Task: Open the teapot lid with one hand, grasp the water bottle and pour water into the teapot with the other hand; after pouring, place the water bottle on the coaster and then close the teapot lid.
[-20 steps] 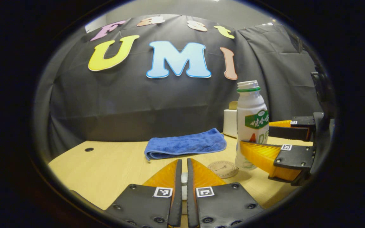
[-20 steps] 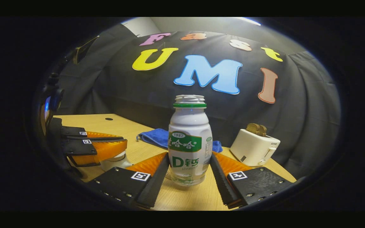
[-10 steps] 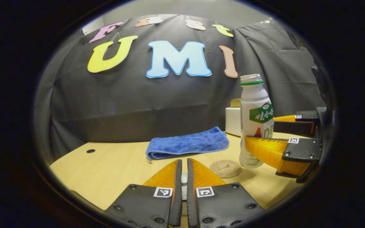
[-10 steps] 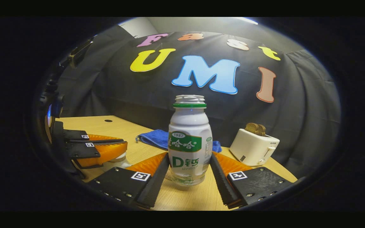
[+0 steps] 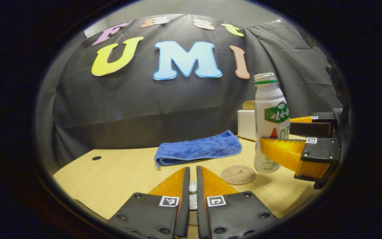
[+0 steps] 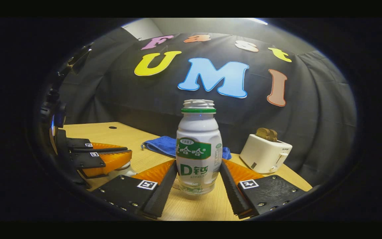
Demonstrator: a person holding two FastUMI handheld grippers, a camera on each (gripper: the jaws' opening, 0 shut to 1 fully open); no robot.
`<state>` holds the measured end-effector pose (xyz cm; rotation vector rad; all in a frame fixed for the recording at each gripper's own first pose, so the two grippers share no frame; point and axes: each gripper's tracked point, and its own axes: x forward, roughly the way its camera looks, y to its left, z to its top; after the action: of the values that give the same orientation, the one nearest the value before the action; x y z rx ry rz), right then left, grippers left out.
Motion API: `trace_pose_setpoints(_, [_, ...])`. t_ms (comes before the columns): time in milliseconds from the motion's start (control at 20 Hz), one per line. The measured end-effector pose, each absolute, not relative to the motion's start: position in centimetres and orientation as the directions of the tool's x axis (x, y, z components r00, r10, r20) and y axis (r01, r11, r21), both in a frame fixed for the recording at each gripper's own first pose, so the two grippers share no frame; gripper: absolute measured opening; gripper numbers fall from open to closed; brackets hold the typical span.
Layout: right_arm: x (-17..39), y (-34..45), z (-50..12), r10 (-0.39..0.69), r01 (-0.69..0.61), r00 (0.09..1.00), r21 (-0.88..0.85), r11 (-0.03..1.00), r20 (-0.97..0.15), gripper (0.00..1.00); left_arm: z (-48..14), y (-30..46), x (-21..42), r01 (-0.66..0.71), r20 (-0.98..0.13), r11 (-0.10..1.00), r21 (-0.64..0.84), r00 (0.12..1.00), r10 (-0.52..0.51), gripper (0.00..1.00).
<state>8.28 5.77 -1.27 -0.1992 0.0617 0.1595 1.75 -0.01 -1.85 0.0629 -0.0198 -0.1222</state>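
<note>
A white, uncapped water bottle with a green label stands upright between my right gripper's fingers, which press on its lower body. In the left gripper view the same bottle hangs just right of the round coaster, its base a little above the table, with the right gripper around it. My left gripper is nearly closed on a small white knob, the teapot lid. In the right gripper view the left gripper sits over the white teapot.
A folded blue cloth lies at the back of the wooden table. A white toaster with bread in it stands at the back right, behind the bottle. A small round hole marks the table's far left.
The right gripper has carried the bottle slightly up and to the right, away from the coaster. The left gripper stays shut on the lid and has barely shifted.
</note>
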Motion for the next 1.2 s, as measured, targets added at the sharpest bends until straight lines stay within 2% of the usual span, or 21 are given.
trace_pose_setpoints(100, [8.2,5.7,-1.3,0.151,-0.164,0.985,-0.191,0.968,-0.078,0.75,-2.0,-0.1,1.8,0.120,0.015,0.991,0.067,0.993,-0.121,0.25])
trace_pose_setpoints(250, [8.4,5.7,-1.3,0.152,-0.164,0.985,-0.186,0.969,-0.077,0.75,-1.4,-0.1,1.4,0.126,0.029,0.990,0.059,0.991,-0.127,0.22])
trace_pose_setpoints(300, [8.4,5.7,-1.3,0.153,-0.164,0.985,-0.181,0.970,-0.077,0.75,-1.1,0.0,1.3,0.124,0.035,0.991,0.055,0.991,-0.126,0.27])
trace_pose_setpoints(350, [8.4,5.7,-1.4,0.154,-0.166,0.985,-0.173,0.971,-0.078,0.75,-0.9,0.2,1.2,0.119,0.043,0.992,0.052,0.992,-0.121,0.22])
trace_pose_setpoints(550, [8.6,5.6,-1.7,0.165,-0.176,0.983,-0.141,0.974,-0.086,0.75,-0.4,1.3,0.8,0.096,0.063,0.995,0.027,0.993,-0.097,0.23])
trace_pose_setpoints(600, [8.7,5.7,-1.8,0.169,-0.180,0.982,-0.130,0.975,-0.088,0.75,-0.3,1.4,0.7,0.092,0.065,0.996,0.020,0.994,-0.093,0.14])
trace_pose_setpoints(650, [8.8,5.7,-2.0,0.174,-0.184,0.981,-0.119,0.976,-0.091,0.75,-0.4,1.7,0.7,0.086,0.067,0.996,0.016,0.994,-0.087,0.31])
trace_pose_setpoints(700, [8.8,5.7,-2.0,0.178,-0.187,0.980,-0.107,0.976,-0.093,0.75,-0.3,2.0,0.6,0.080,0.068,0.997,0.013,0.994,-0.080,0.31])
trace_pose_setpoints(750, [8.8,5.7,-2.2,0.181,-0.190,0.979,-0.096,0.977,-0.095,0.75,-0.2,2.2,0.7,0.075,0.069,0.997,0.010,0.995,-0.075,0.23])
trace_pose_setpoints(800, [8.9,5.7,-2.2,0.184,-0.193,0.978,-0.085,0.978,-0.097,0.75,-0.2,2.2,0.6,0.073,0.069,0.997,0.006,0.995,-0.073,0.23])
trace_pose_setpoints(850, [8.9,5.6,-2.2,0.186,-0.194,0.978,-0.071,0.978,-0.098,0.75,-0.2,2.3,0.7,0.070,0.071,0.998,0.002,0.995,-0.070,0.14])
trace_pose_setpoints(900, [9.0,5.6,-2.2,0.190,-0.197,0.977,-0.058,0.979,-0.100,0.75,-0.2,2.4,0.7,0.069,0.071,0.998,0.001,0.995,-0.068,0.31])
trace_pose_setpoints(950, [9.0,5.5,-2.3,0.193,-0.199,0.976,-0.046,0.979,-0.104,0.75,-0.2,2.5,0.7,0.066,0.071,0.998,0.000,0.995,-0.066,0.31])
trace_pose_setpoints(1000, [9.0,5.6,-2.3,0.194,-0.199,0.975,-0.039,0.979,-0.106,0.75,-0.1,2.6,0.6,0.064,0.071,0.998,-0.001,0.995,-0.064,0.23])
trace_pose_setpoints(1200, [9.3,5.6,-1.4,0.215,-0.215,0.973,0.006,0.977,-0.087,0.75,-0.2,2.9,0.7,0.058,0.070,0.998,-0.009,0.996,-0.057,0.23])
